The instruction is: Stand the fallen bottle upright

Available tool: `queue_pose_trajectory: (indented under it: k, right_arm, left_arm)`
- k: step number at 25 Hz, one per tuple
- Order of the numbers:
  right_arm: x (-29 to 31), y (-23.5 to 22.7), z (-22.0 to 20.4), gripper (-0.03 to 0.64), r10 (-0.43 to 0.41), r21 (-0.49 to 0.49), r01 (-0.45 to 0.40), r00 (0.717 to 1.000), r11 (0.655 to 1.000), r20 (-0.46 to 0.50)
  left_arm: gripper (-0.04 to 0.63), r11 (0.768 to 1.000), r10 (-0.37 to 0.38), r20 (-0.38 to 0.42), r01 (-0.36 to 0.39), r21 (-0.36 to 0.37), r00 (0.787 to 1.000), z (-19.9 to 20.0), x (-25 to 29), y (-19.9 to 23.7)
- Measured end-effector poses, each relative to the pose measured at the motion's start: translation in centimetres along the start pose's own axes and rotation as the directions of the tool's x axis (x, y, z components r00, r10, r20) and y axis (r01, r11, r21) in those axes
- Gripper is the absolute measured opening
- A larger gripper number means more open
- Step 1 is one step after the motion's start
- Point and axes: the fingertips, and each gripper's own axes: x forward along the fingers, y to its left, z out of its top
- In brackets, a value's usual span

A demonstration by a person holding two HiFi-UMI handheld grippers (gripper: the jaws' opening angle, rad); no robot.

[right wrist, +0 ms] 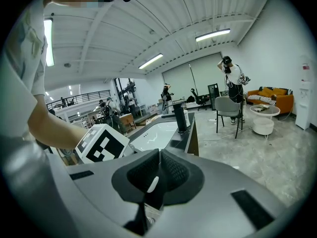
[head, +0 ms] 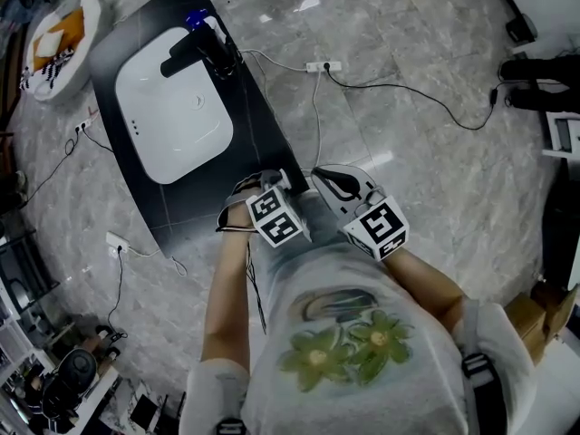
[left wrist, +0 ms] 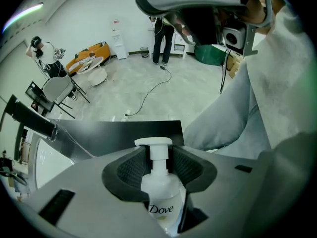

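The left gripper [left wrist: 160, 155] points steeply down at the near edge of the black counter [head: 263, 107]. Its jaws are spread wide around the white pump bottle [left wrist: 163, 197], and the pads sit against its body. The pump head points away from the camera. In the head view the bottle is hidden under that gripper [head: 286, 183], so I cannot tell whether it lies flat or is tilted. Just beside it, the right gripper [right wrist: 159, 157] has its jaws pressed together with nothing between them. A grey sleeve [left wrist: 257, 108] crowds the left gripper view. Beyond are the white sink [head: 172, 116] and black faucet [head: 195, 53]. Cables [head: 390, 84] trail across the floor, and farther off are a chair [right wrist: 229, 108] and an orange sofa [right wrist: 270, 93].
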Motion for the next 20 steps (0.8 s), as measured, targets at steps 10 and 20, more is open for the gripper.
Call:
queue_pose_trajectory:
  k: [10, 20]
  right_arm:
    - [0.3, -0.2, -0.2, 0.044, 0.001, 0.014, -0.001, 1.000, 1.000, -0.012]
    - [1.1, 0.0, 0.0, 0.044, -0.003, 0.013, 0.004, 1.000, 1.000, -0.017]
  left_arm:
    - [0.144, 1.000, 0.001, 0.010, -0.001, 0.020, 1.000, 0.0, 0.3, 0.1]
    - [0.127, 0.999, -0.005, 0.043, 0.003, 0.043, 0.999, -0.1, 0.0, -0.1]
